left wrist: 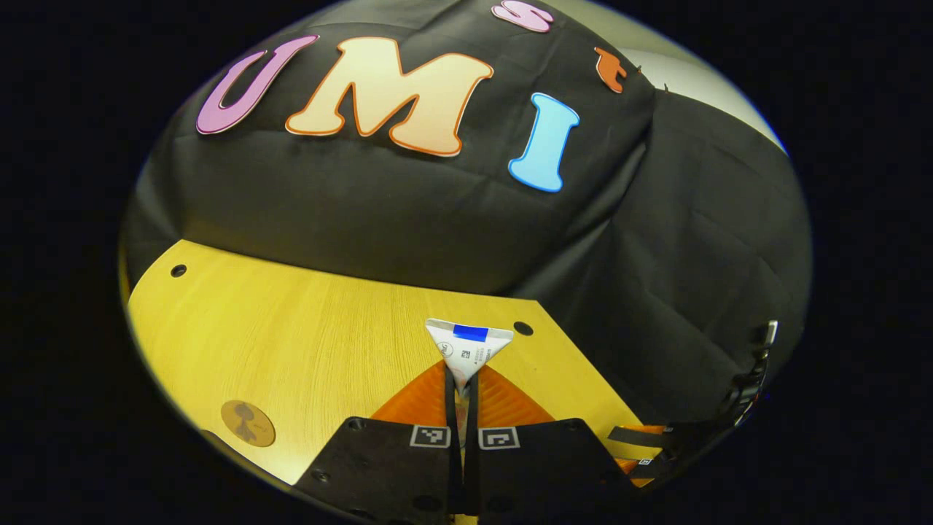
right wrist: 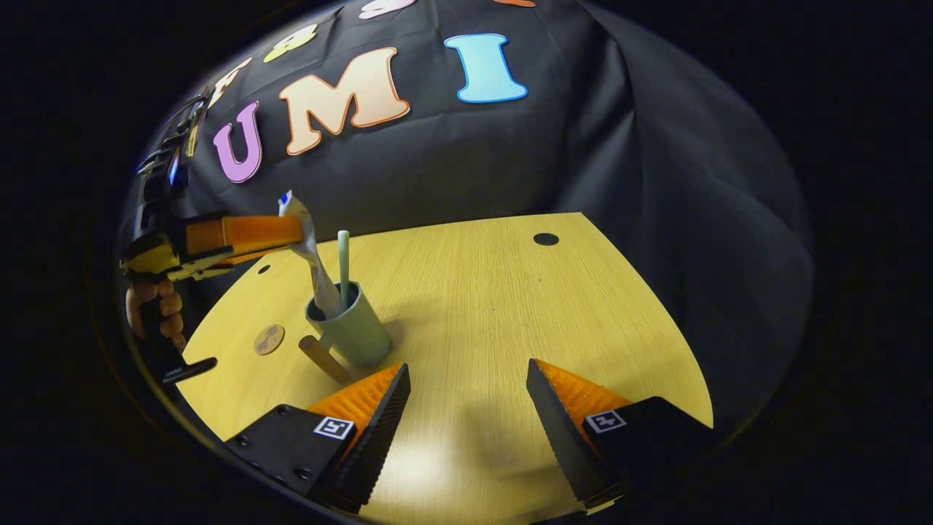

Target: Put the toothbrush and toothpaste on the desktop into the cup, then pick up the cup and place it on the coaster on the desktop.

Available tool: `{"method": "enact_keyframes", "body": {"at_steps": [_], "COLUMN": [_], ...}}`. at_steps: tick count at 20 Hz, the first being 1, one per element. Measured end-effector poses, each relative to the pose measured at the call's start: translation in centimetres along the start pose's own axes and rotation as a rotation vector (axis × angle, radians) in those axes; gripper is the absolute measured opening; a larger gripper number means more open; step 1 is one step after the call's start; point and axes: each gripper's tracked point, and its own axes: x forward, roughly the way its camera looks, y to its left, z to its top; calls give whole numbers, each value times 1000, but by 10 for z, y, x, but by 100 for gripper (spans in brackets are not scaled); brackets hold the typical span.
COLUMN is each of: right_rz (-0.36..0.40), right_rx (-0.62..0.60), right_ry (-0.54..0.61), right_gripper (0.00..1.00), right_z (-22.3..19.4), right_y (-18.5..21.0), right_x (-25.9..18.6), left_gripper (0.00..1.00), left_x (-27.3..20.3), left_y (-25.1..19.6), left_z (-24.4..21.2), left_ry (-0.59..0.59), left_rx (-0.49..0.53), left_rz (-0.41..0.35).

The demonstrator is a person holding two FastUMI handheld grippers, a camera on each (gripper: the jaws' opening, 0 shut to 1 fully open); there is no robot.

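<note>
The left gripper (right wrist: 295, 232) pinches the soft, light toothpaste (right wrist: 310, 251) near its flat crimped end, cap already inside the cup (right wrist: 353, 328) beside the toothbrush (right wrist: 343, 257), while the right gripper (right wrist: 466, 394) hangs spread near the cup.

The cup (right wrist: 353, 332) hides the lower ends of the toothpaste (right wrist: 310, 251) (and toothbrush (right wrist: 343, 257)).

The cup (right wrist: 350, 328) stands left of centre on the desktop (right wrist: 510, 306), with the toothbrush (right wrist: 343, 257) and toothpaste tube (right wrist: 310, 248) sticking up (blocking any approach from above). Its handle (right wrist: 324, 359) juts nearward; the coaster (right wrist: 269, 339) lies just left, uncovered.
</note>
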Motion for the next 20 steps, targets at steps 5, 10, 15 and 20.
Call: {"method": "enact_keyframes", "body": {"at_steps": [5,10,15,20], "right_rz": [17,39,80,143], "right_rx": [-8,-13,-21,-29], "right_ry": [3,8,7,9], "right_gripper": [99,99,99,99], "right_z": [3,3,7,15], "right_y": [2,3,11,30], "right_x": [2,6,9,10], "left_gripper": [0,0,0,34], "left_x": [5,8,11,1], "left_y": [5,0,3,15], "left_z": [-34,-49,-61,-69], "left_ry": [56,73,103,137], "left_rx": [41,98,109,145], "left_rz": [34,42,81,147]}}
